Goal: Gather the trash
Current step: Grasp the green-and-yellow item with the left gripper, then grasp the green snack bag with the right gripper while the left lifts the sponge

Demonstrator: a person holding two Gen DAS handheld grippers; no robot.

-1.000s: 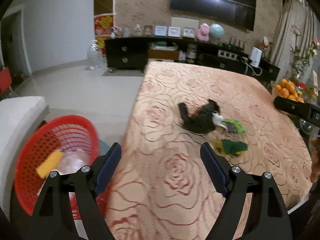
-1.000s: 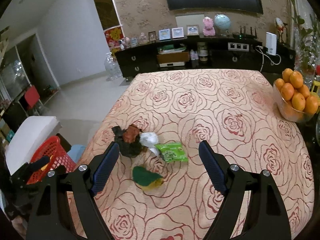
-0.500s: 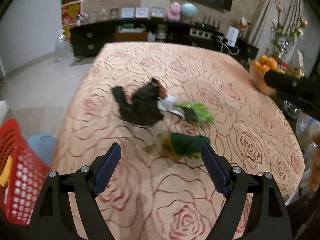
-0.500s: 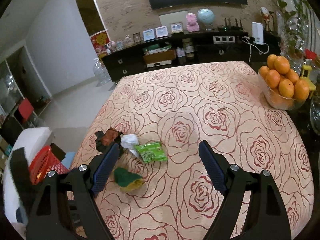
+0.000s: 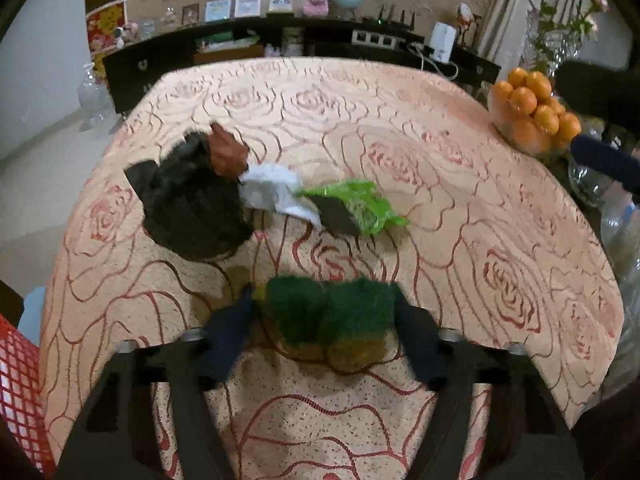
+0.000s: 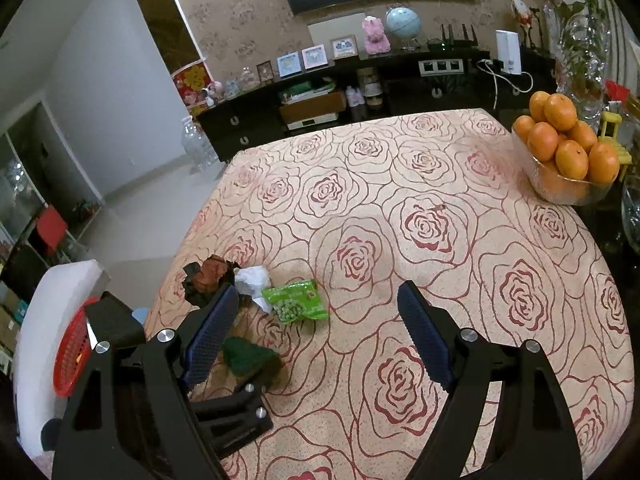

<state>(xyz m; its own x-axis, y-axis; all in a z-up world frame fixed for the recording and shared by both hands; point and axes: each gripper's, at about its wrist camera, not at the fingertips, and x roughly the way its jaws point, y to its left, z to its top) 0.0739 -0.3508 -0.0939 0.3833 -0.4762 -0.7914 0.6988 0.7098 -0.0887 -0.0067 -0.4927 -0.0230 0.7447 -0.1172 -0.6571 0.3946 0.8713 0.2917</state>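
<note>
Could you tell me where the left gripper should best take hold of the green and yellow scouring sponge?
Probably across its short sides, coming from the near table edge: the green and yellow scouring sponge lies flat, its length spanning the gap of the open left gripper, whose fingers already flank both ends.

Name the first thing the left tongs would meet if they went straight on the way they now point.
Most likely the green sponge: it lies between the open fingers of the left tongs, right ahead on the tablecloth. Whether they already touch it is unclear.
</note>
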